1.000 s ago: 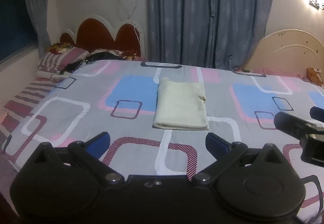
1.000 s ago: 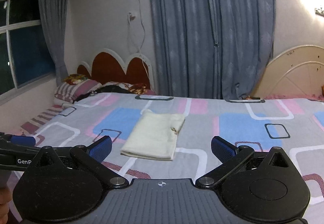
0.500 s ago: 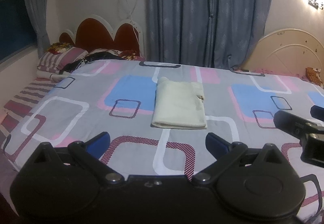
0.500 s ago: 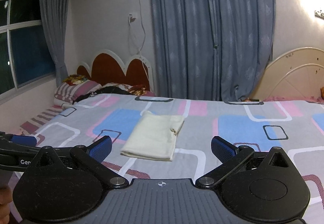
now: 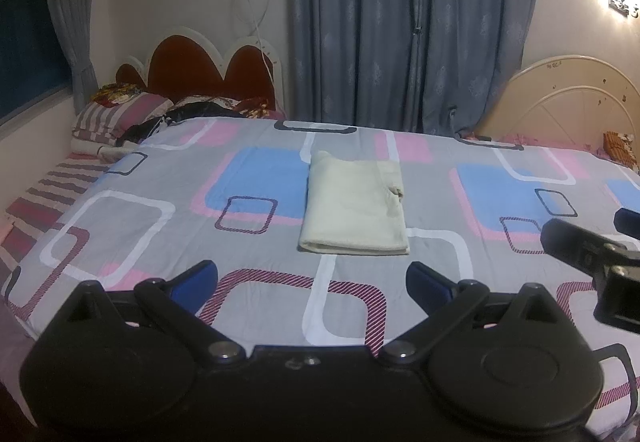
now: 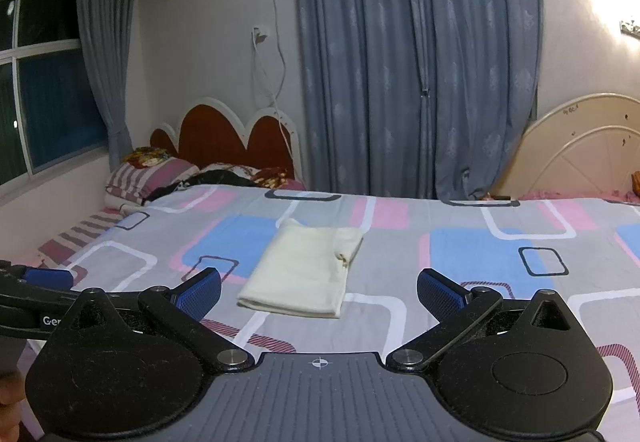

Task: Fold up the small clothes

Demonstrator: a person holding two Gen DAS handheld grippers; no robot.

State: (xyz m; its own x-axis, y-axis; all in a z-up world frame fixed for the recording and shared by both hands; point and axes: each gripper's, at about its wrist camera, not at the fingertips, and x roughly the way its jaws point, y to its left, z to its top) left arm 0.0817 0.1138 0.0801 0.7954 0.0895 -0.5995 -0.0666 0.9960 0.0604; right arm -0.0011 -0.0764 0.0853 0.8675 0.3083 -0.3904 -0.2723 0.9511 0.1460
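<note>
A cream garment (image 5: 354, 206) lies folded into a neat rectangle in the middle of the bed (image 5: 160, 210); the right wrist view shows the same cream garment (image 6: 304, 270) slightly left of centre. My left gripper (image 5: 312, 280) hangs open near the bed's front edge, well short of the cloth, holding nothing. My right gripper (image 6: 318, 292) is open too and empty, also back from the cloth. The right gripper's fingers (image 5: 576, 246) reach in at the right of the left wrist view, and the left gripper's fingers (image 6: 44, 278) show at the left of the right wrist view.
The bed cover (image 6: 460, 254) is grey with blue, pink and white squares. Striped pillows (image 5: 116, 116) and dark clothes (image 5: 172, 118) lie by the red headboard (image 5: 200, 70). Blue curtains (image 5: 408, 22) hang behind. A cream bed end (image 5: 568, 94) stands at the right.
Both grippers have drawn back and risen a little, so the folded cloth sits slightly farther off. Both stay open; the cloth has not moved.
</note>
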